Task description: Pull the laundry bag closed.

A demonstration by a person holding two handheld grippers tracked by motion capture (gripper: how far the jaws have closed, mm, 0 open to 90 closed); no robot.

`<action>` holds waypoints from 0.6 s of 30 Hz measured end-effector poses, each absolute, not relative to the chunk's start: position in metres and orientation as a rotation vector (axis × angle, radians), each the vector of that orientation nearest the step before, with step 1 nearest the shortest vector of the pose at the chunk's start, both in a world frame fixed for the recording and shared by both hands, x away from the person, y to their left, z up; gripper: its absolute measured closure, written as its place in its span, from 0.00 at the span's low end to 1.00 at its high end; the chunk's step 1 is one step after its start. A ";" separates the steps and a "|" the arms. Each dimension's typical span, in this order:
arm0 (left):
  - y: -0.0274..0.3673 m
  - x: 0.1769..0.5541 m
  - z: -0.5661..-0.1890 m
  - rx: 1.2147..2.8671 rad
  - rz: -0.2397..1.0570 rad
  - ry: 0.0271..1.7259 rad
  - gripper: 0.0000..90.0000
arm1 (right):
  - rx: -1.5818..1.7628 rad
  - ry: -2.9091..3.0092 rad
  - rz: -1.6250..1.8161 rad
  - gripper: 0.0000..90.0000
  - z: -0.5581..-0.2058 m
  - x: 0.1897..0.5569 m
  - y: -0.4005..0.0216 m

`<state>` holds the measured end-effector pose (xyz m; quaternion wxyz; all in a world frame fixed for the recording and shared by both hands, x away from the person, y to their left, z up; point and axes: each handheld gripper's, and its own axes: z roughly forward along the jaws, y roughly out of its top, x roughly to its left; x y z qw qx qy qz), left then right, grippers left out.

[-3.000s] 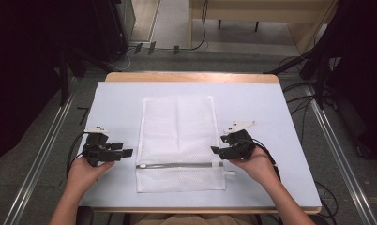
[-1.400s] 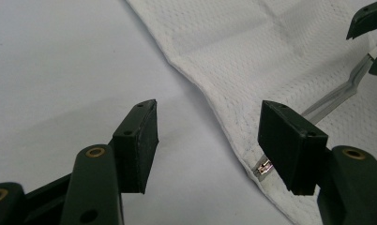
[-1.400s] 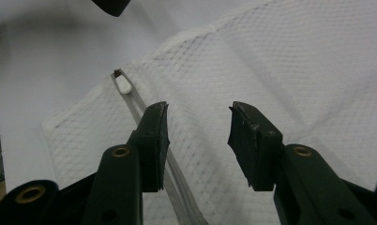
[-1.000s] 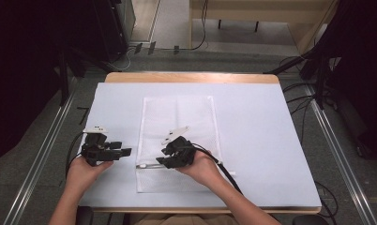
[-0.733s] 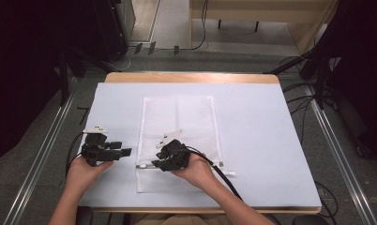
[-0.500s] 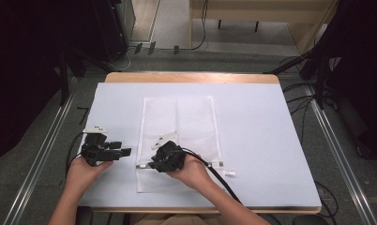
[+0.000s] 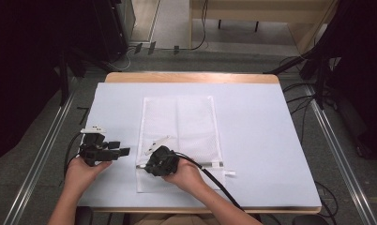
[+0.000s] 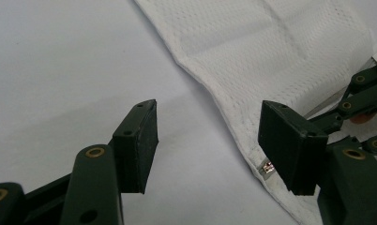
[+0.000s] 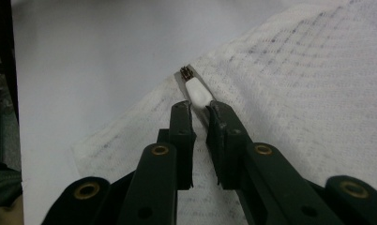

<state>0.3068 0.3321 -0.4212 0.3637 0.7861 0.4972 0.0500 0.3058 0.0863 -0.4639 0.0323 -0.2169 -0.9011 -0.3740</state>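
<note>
Work area: table on a grey floor, dark surroundings.
The table (image 7: 191, 77) has a light wooden top with a pale sheet (image 7: 261, 140) over most of it, wood showing along the far edge; metal rails (image 7: 39, 159) run along the floor on both sides; the floor (image 7: 177, 58) is grey, with black cables (image 7: 203, 28) trailing across it beyond the table; dark equipment (image 7: 83, 33) stands at far left and a dark stand (image 7: 322, 61) at far right; a wooden bench (image 7: 261, 9) sits at the far end; lighting is even on the table, dim at the edges.
</note>
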 end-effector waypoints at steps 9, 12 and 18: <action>0.332 0.306 -0.422 2.031 0.129 1.273 0.43 | -0.683 -2.755 -1.176 0.90 -0.465 0.307 0.095; 0.332 0.306 -0.422 2.032 0.124 1.277 0.43 | -0.687 -2.757 -1.178 0.90 -0.464 0.307 0.098; 0.334 0.305 -0.422 2.030 0.122 1.280 0.43 | -0.680 -2.768 -1.184 0.90 -0.462 0.308 0.107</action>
